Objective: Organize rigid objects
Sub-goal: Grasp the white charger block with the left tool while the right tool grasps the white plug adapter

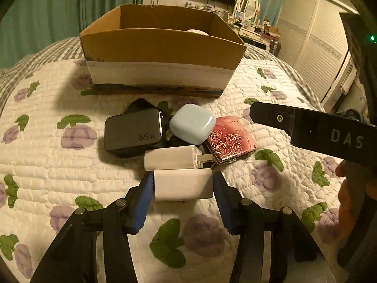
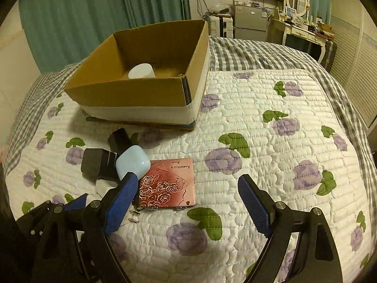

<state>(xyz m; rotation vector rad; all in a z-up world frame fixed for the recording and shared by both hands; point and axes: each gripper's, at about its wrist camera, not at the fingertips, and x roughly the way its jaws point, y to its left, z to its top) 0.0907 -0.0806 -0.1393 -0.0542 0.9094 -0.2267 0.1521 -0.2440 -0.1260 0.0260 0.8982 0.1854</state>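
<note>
— Nearest to us, the left gripper [image 1: 183,184] brackets the white charger block [image 1: 183,184]; its blue pads [image 1: 144,195] sit right against both ends. We'd call that a grip, or very nearly one (the block still seems to rest on the quilt [image 1: 59,176]).

— And the rest of the pile, going left to right?

— Behind it we have the black 65 W adapter [image 1: 133,133], a second white plug [image 1: 173,157] just beyond the held block, the pale blue earbud case [image 1: 192,123] perched on top of its neighbours, then the red rose-patterned tin [image 1: 229,143].

— Where do we take the block?

— Into the cardboard box [image 1: 162,44] behind the pile; one white object [image 2: 141,71] already lies inside.

— So which step are we in?

— Picking up, we judge. Next we need a clean lift clear of the second plug, then a carry over the box's near wall.

— The right gripper [image 2: 188,202]?

— Spread wide and empty, hovering above the tin, with its left pad near the earbud case.
</note>
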